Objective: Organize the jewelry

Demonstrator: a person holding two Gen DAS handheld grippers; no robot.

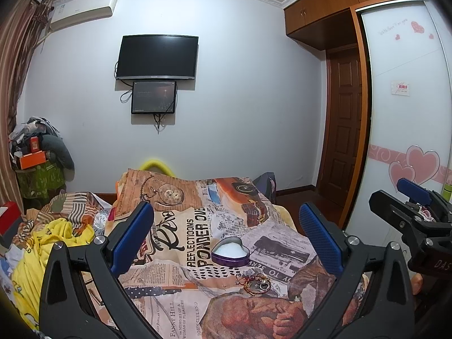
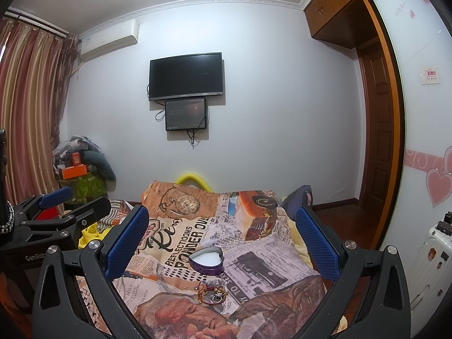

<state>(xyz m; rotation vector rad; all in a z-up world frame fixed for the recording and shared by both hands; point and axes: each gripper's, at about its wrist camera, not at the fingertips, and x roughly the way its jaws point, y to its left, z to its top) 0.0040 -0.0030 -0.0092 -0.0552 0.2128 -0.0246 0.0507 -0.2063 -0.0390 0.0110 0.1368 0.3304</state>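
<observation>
Jewelry lies in a small tangle on the newspaper-print bedspread, just on our side of the heart-shaped tin, which we take as our landmark. The tin sits open, its pale lining showing, with no lid in view.

We hold both grippers above the bed, well short of the tin. Our left gripper has its jaws spread wide and holds nothing; our right gripper is likewise wide apart and empty. Neither touches the tangle.

We judge the step in hand to be the first pick. To do it well, we bring one gripper down on the tangle from the near side of the tin, close on the red cord rather than the small metal rings, and lift slowly so that snagged pieces come free rather than drag. The other gripper can steady the tin.

The tin's point faces roughly toward us in the right wrist view, its lobes away. The tangle is a loose heap, slightly wider across than deep; we cannot tell a true long axis.
</observation>
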